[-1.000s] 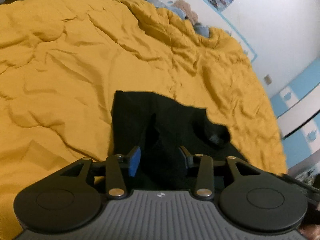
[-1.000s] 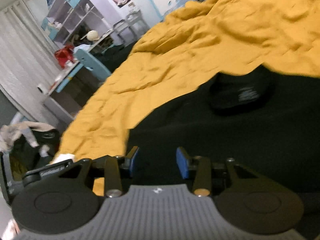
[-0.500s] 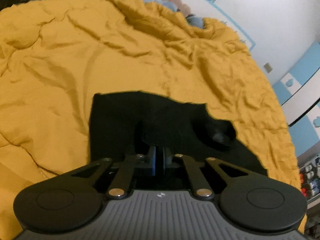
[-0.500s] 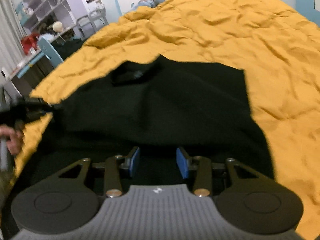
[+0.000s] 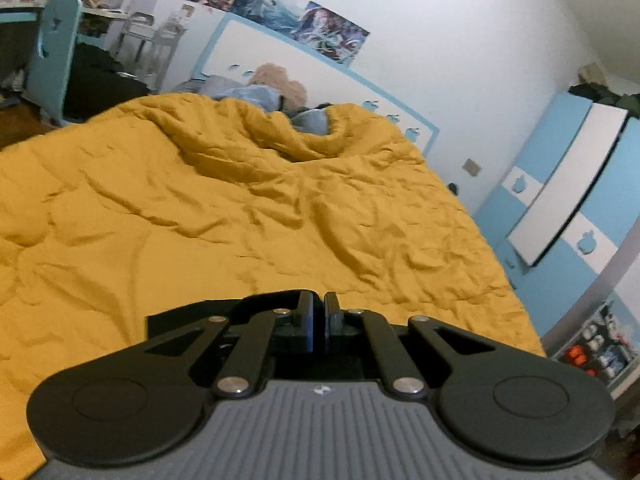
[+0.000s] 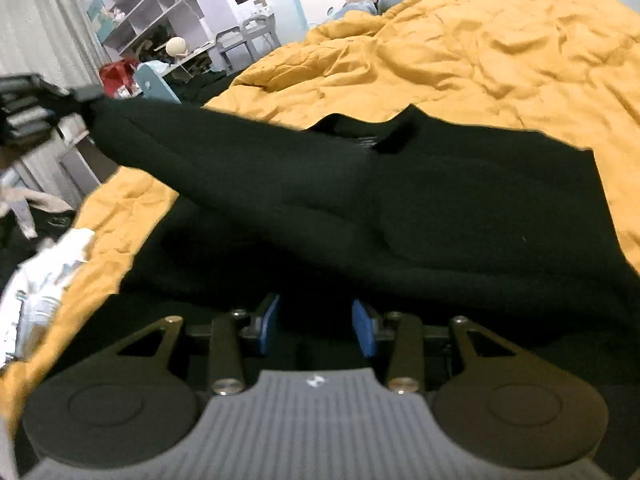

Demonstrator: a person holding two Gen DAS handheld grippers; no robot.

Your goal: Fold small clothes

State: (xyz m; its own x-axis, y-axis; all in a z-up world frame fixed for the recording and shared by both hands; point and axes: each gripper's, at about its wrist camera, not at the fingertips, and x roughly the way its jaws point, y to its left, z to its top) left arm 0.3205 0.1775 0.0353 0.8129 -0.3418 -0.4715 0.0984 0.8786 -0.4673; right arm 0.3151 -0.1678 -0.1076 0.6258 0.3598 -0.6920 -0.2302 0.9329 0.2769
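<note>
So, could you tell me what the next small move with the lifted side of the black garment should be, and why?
Probably carry the left hand-held gripper across toward the collar: it is shut on the black garment, one side hangs above the yellow duvet, and the right hand-held gripper is open.

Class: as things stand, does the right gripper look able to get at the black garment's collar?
Probably yes: the right gripper stands open over the black garment, and nothing lies between it and the collar.
</note>
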